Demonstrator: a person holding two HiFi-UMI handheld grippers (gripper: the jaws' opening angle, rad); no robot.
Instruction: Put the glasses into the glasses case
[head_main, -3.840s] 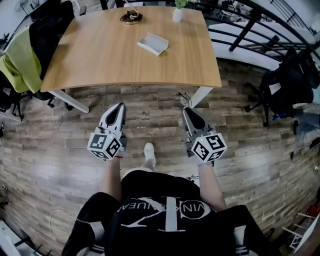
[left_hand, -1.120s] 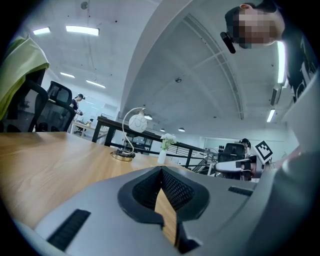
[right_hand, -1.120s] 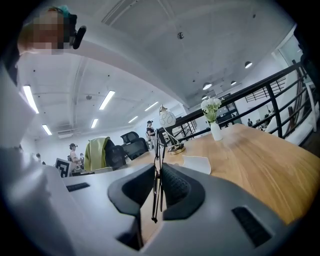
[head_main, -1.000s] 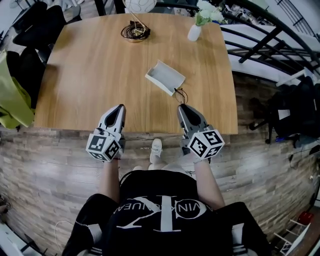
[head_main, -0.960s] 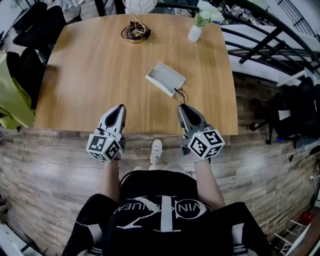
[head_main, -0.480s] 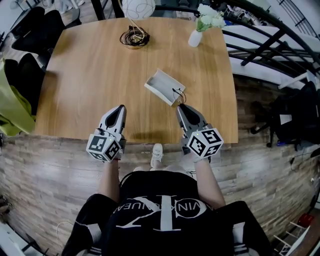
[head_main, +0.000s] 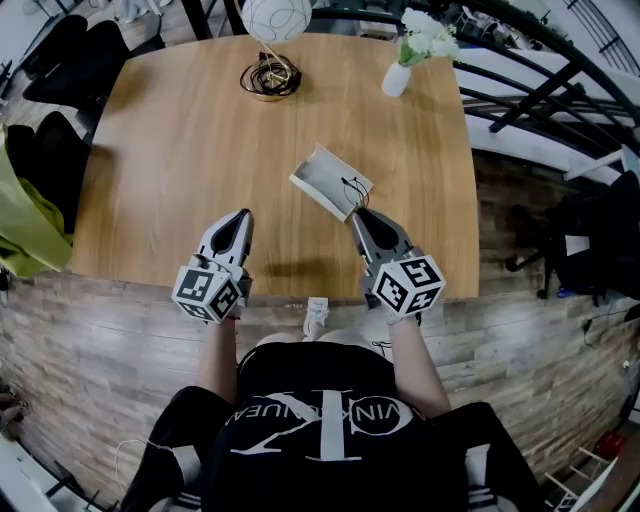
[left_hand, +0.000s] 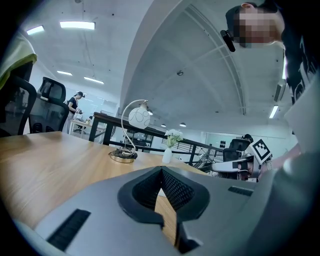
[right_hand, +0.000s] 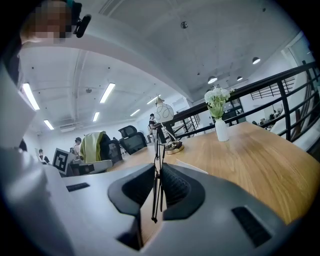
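Note:
The glasses case (head_main: 322, 172) is an open pale tray lying at an angle on the wooden table (head_main: 180, 140); its pale edge (right_hand: 192, 166) shows just past the right jaws. My right gripper (head_main: 357, 213) is shut on the thin black wire glasses (head_main: 352, 188), which hang over the case's near right corner. In the right gripper view the glasses (right_hand: 158, 150) stand upright, pinched between the pads of the right gripper (right_hand: 157, 172). My left gripper (head_main: 240, 216) hovers over the table's near edge, left of the case. In its own view the left gripper (left_hand: 162, 172) has its tips together and holds nothing.
A lamp with a white globe (head_main: 272, 18) and coiled ring base (head_main: 268, 78) stands at the table's far side, beside a white vase of flowers (head_main: 397, 78). Black railings run along the right. Office chairs and a green jacket (head_main: 20, 215) are at the left, a black bag (head_main: 600, 240) at the right.
The person has stepped up to the table. Both grippers have moved from over the floor to over its near edge, and the glasses now reach the case's near corner.

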